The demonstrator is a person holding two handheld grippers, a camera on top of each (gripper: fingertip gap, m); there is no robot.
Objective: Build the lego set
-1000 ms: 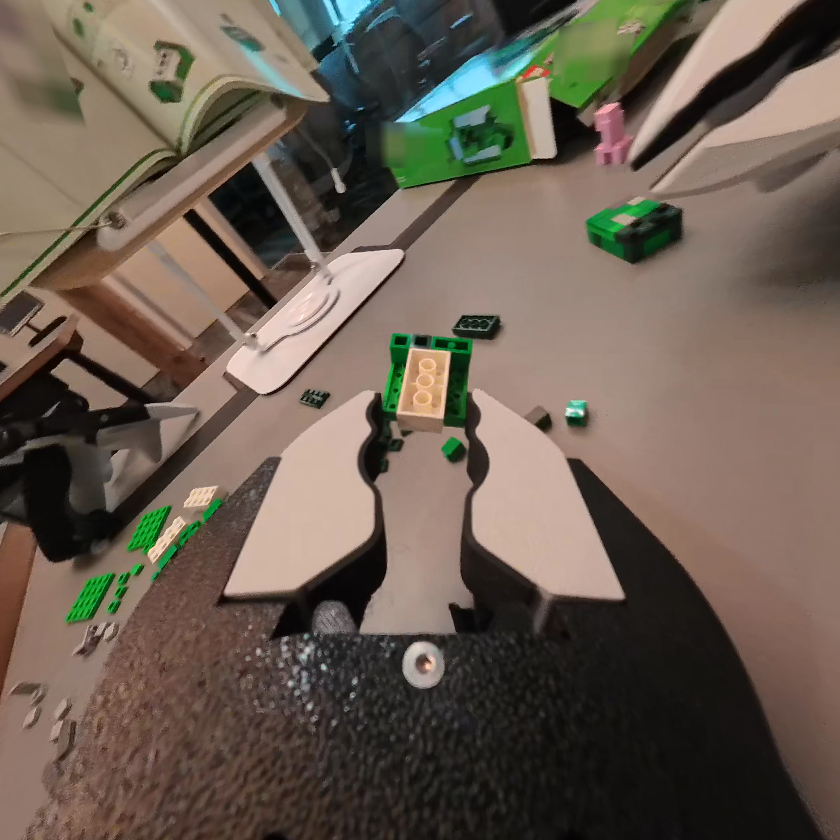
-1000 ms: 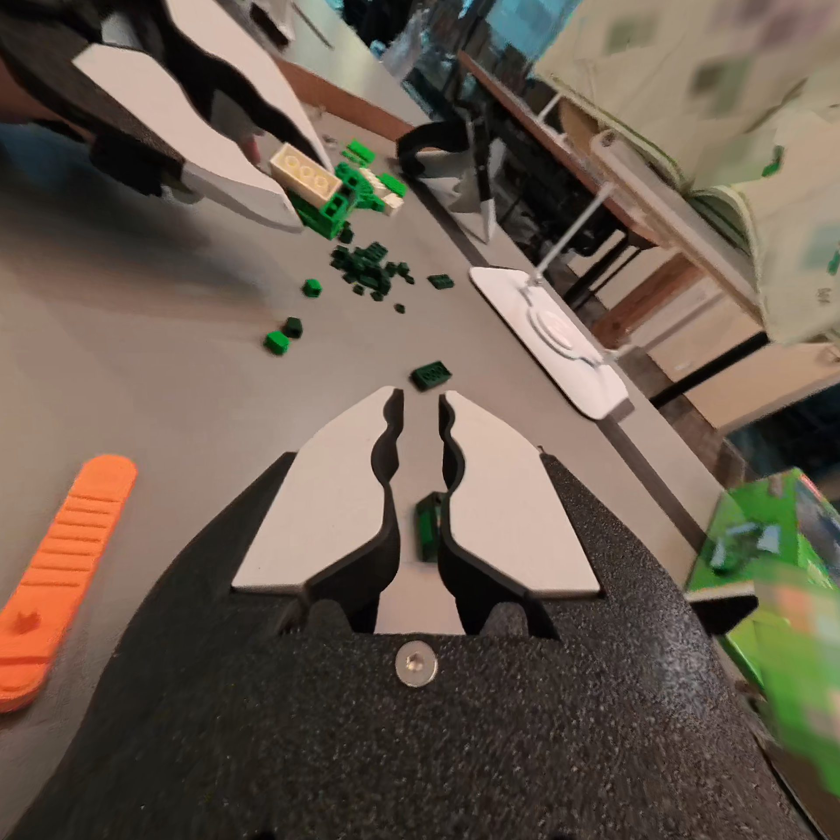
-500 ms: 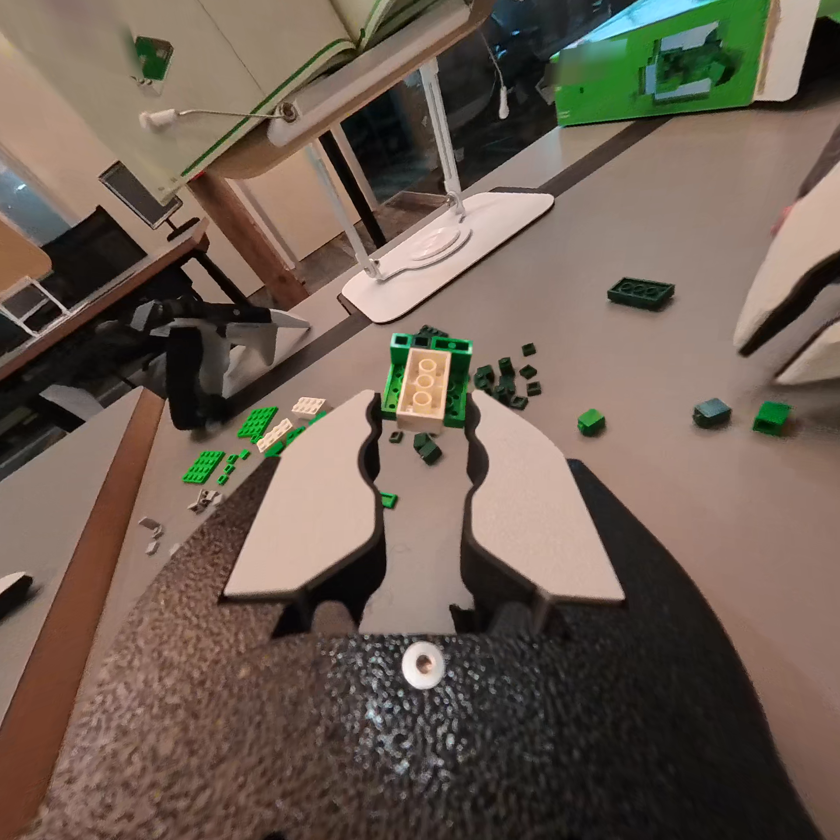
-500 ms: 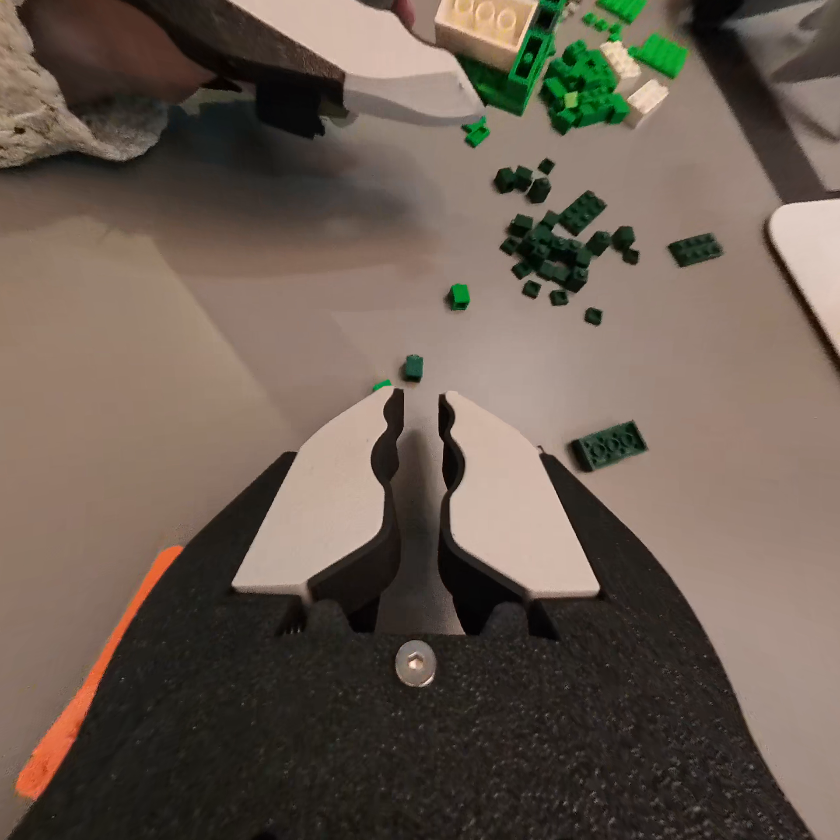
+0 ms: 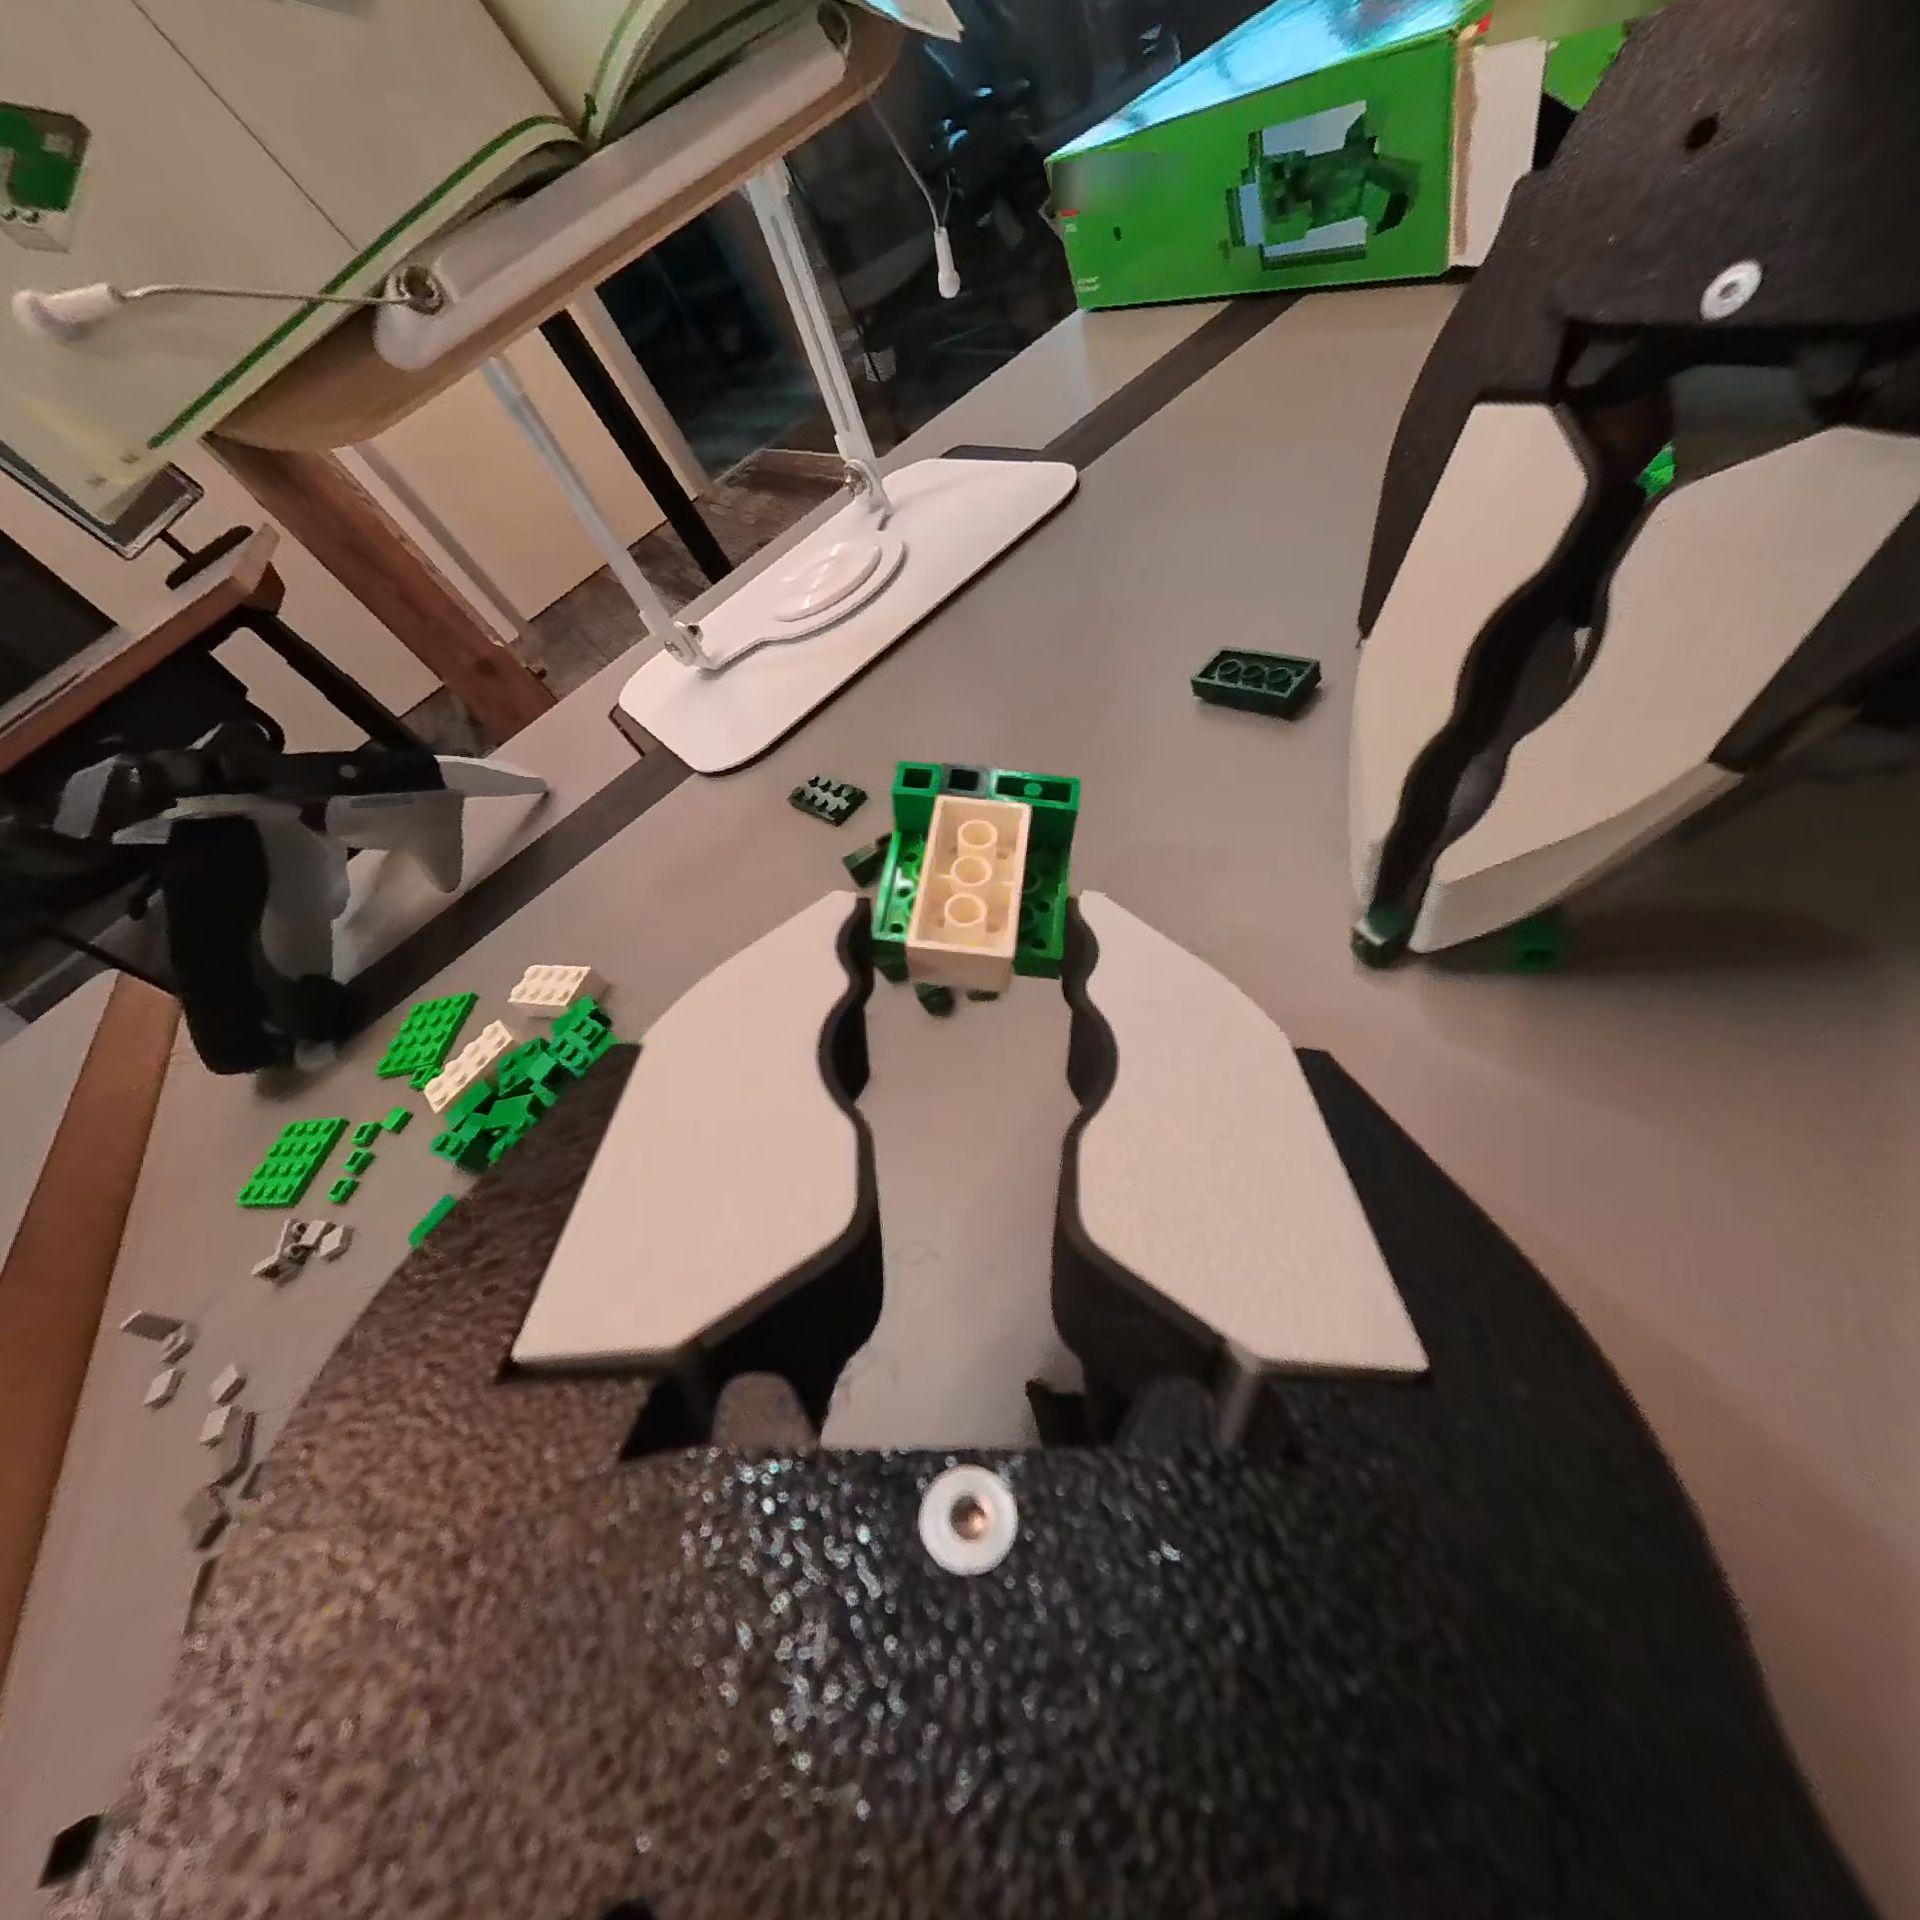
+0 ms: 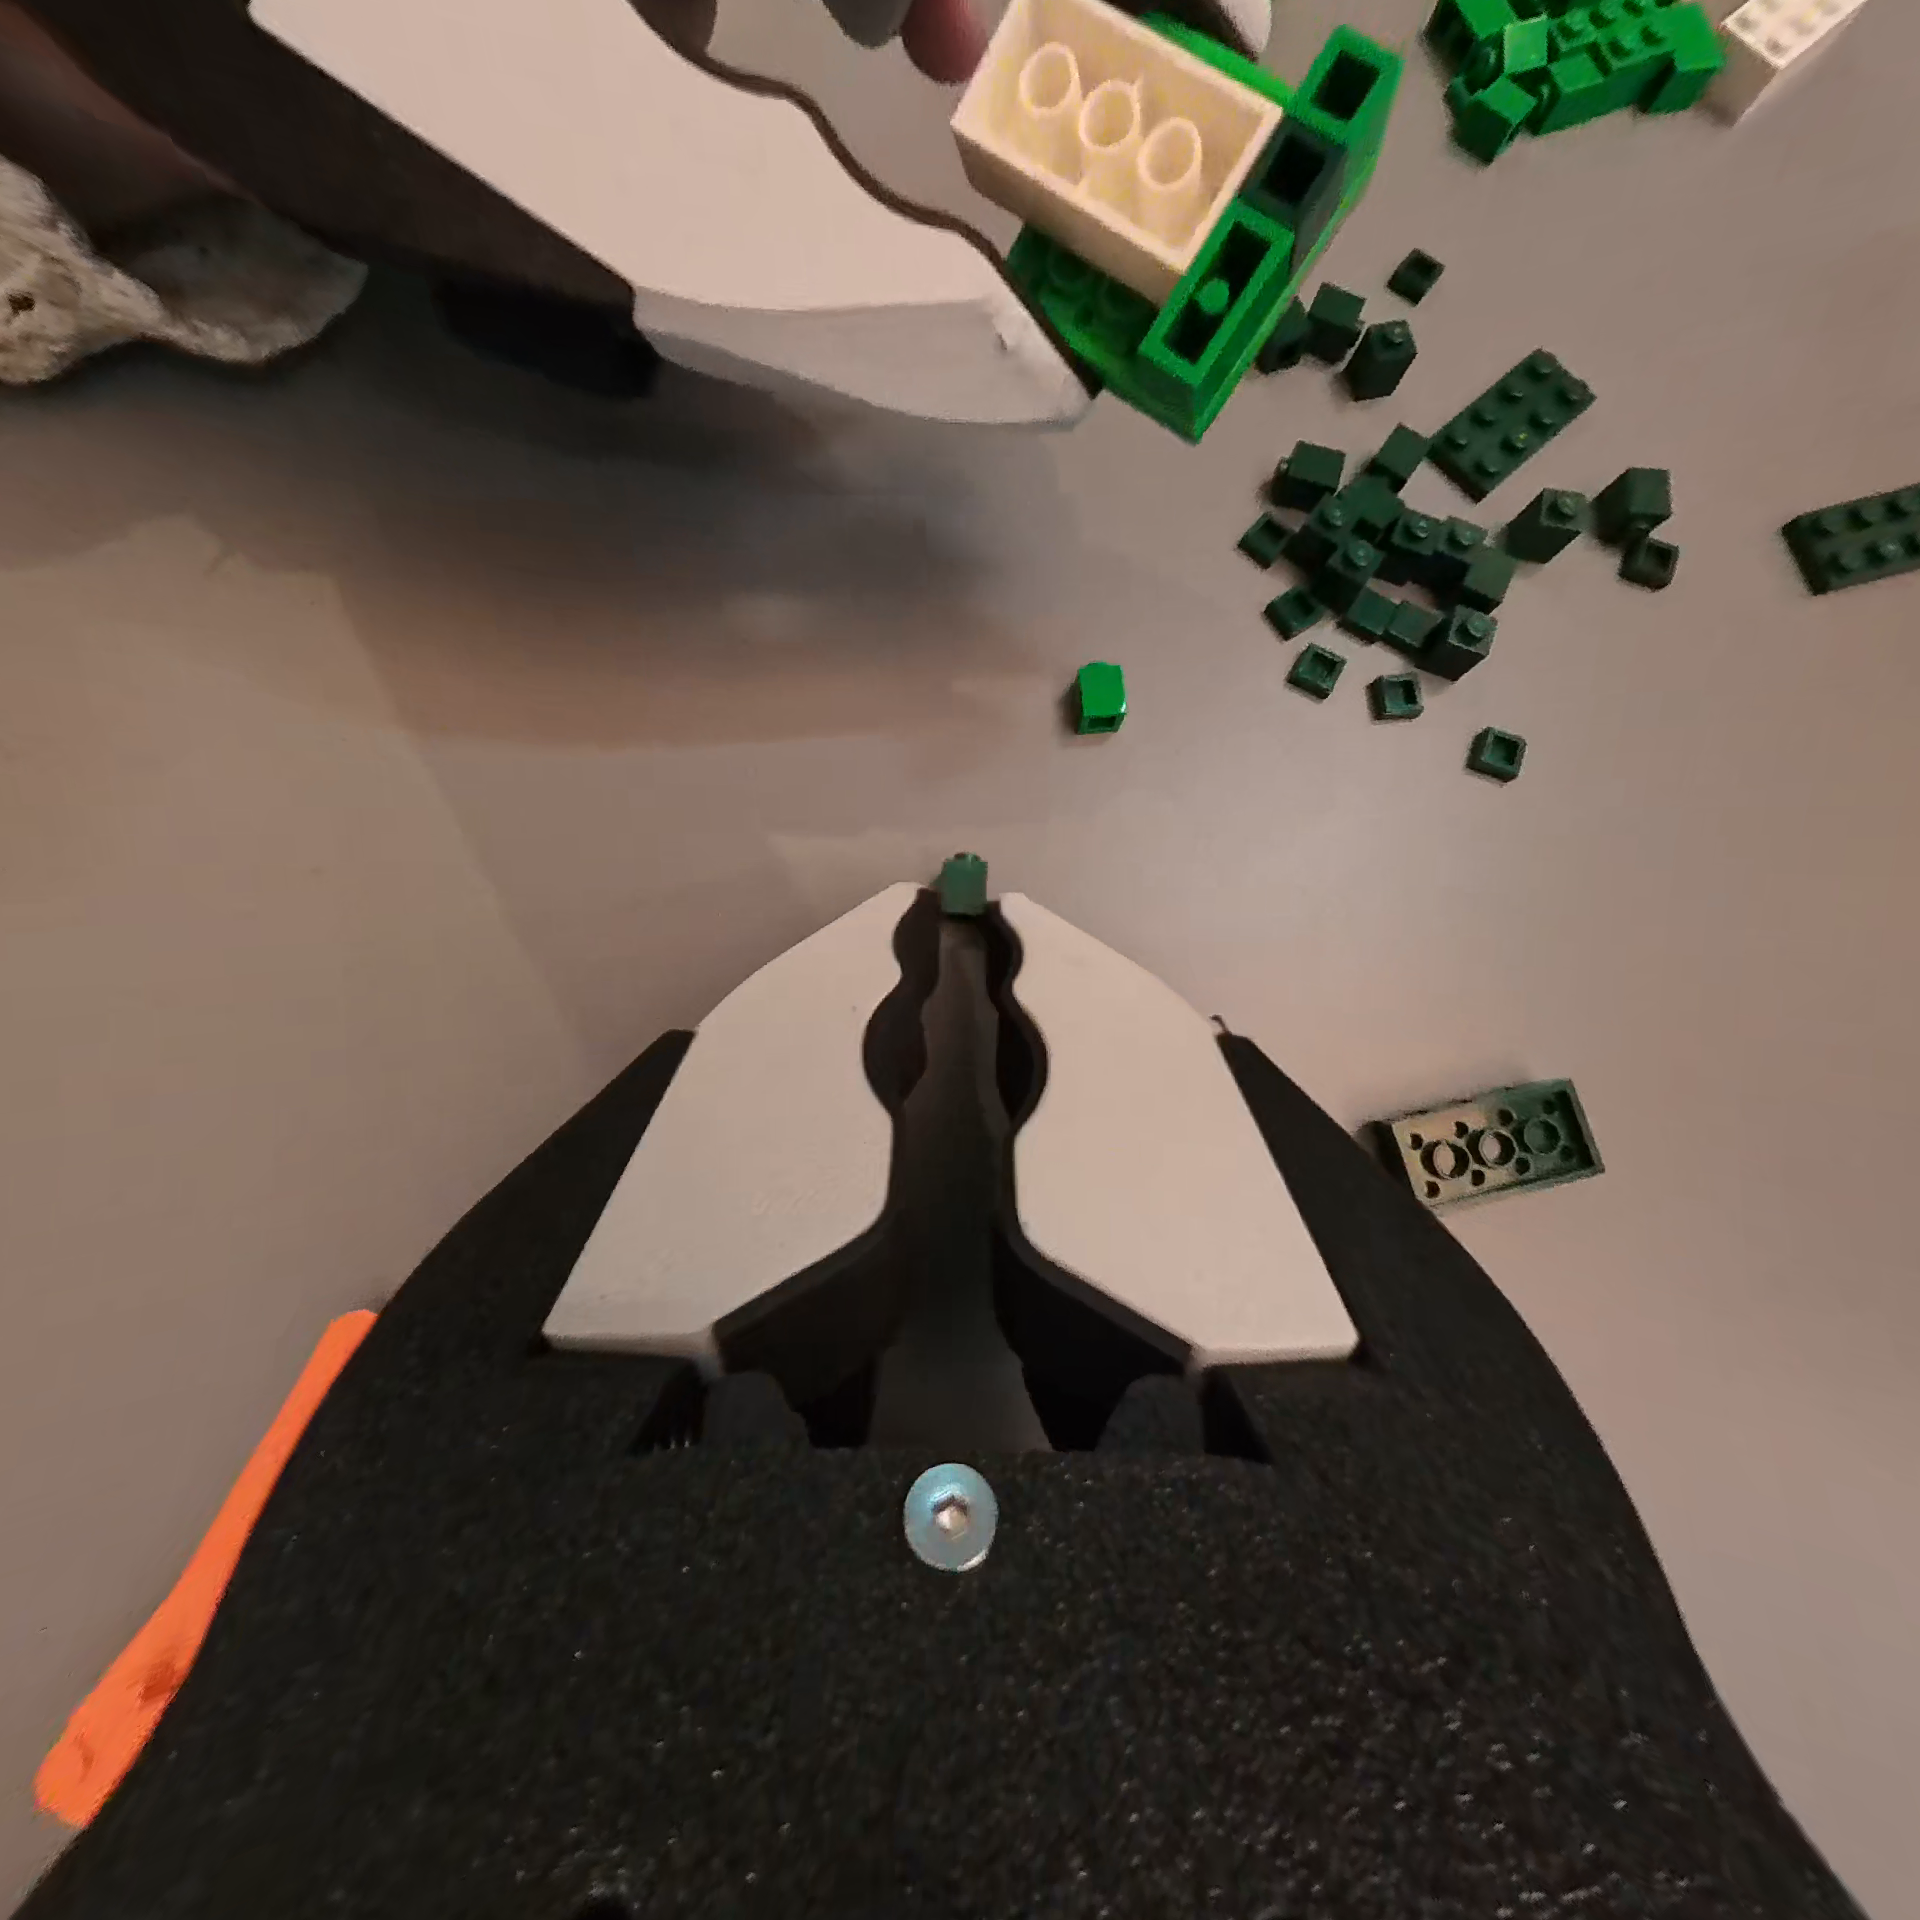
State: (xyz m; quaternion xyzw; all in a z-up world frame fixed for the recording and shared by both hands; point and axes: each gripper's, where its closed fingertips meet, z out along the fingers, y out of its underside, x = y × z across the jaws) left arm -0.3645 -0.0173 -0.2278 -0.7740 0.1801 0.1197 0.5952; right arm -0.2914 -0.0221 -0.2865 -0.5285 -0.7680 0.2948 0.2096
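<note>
My left gripper [image 5: 966, 925] is shut on a green and white brick assembly [image 5: 971, 883], held above the grey table with its underside up. It shows at the top of the right wrist view [image 6: 1174, 208] too. My right gripper [image 6: 961, 904] is shut on a small dark green brick [image 6: 961, 883] at its tips, down at the table surface. In the left wrist view the right gripper [image 5: 1397, 925] stands at the right, tips on the table, with the dark green brick [image 5: 1377, 935] between them.
A heap of dark green bricks [image 6: 1403, 551] lies right of the right gripper, with one bright green brick [image 6: 1098, 698] and a dark green plate [image 6: 1491, 1143] nearer. Green and white plates [image 5: 468, 1060] lie at left. A white stand base [image 5: 852, 592], green box [image 5: 1268, 197], orange brick separator [image 6: 197, 1569]. The right tips stand about 9 cm off the dark green plate [image 6: 1491, 1143]. Look for it in the left wrist view [image 5: 1252, 673] too.
My right gripper has moved forward and down onto the small dark green brick and closed on it. My left gripper kept hold of the assembly and swung left, closer to the right gripper.
</note>
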